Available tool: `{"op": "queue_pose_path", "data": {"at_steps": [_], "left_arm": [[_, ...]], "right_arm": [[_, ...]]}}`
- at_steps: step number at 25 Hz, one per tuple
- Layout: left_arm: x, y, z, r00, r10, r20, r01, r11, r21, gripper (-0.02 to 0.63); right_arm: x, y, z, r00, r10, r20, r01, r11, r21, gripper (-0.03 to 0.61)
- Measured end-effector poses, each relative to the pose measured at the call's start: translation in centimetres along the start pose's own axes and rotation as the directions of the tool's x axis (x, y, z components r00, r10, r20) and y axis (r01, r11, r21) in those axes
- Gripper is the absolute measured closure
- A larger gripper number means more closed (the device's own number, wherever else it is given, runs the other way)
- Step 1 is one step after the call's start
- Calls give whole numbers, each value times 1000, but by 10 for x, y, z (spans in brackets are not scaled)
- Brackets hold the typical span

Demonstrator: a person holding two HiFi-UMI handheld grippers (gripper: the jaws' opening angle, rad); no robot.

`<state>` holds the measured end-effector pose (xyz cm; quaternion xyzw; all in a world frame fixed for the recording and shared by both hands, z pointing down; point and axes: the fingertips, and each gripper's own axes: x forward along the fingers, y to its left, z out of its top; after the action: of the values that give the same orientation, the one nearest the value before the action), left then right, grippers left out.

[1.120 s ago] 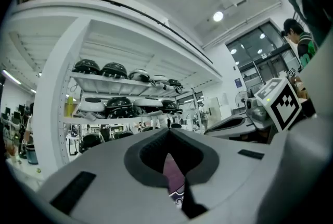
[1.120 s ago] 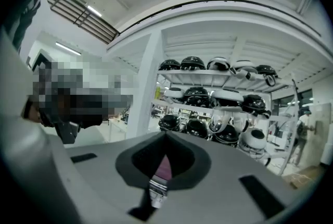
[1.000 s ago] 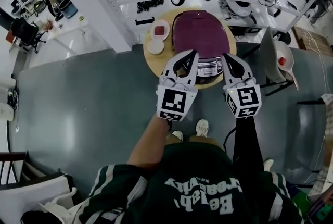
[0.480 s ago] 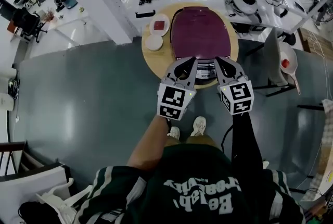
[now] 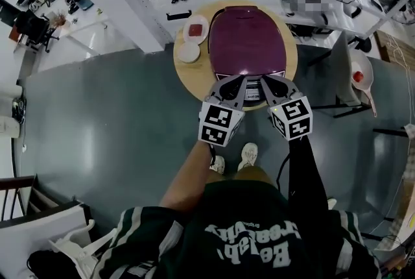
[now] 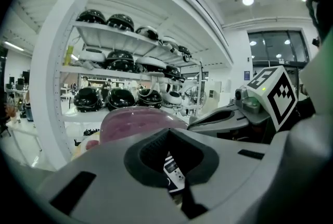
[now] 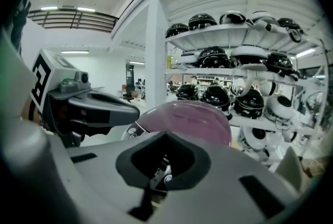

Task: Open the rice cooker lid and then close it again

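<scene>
**Left gripper** (image 5: 237,85): jaws pressed together with nothing between them, tips aimed at the front edge of the rice cooker (image 5: 248,44), by its control panel (image 5: 254,87).

**Right gripper** (image 5: 272,84): also closed and empty, just beside the left and aimed at the same front edge. The lid release probably sits there.

**Lid** (image 7: 193,121): purple, down, not yet opened.

**Setting:** the cooker stands on a round table (image 5: 183,74) beside two small dishes (image 5: 198,32). A shelf of helmets (image 6: 120,98) is behind.

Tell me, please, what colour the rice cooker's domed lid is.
The domed lid is deep purple; the head view shows it best.
</scene>
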<state>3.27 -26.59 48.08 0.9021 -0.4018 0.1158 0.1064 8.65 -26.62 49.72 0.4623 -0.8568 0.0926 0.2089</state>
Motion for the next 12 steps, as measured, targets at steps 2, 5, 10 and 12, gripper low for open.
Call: {"op": "queue_pose_path", "data": {"at_steps": [2,5,10,12], "left_arm": [[7,-1,-11,999,-9,-47,8,1000,-18,614],[15,-4,-20,996,-17,-88,14,999,-30,614],[28,-7,-41,981,-28,-193,19,999,-46,614],[30,-6,-44,979,-33,-203,20,998,-65,614]], "right_arm": [[5,-2,-3,1000,0,-20,0,1000,-2,575],[11,-4,-5,999,-5,-42,6,1000,7,575],[20,-3,-17,997,0,-80,2,1000,29,575],[20,-4,-18,997,-7,-74,9,999,37,575]]}}
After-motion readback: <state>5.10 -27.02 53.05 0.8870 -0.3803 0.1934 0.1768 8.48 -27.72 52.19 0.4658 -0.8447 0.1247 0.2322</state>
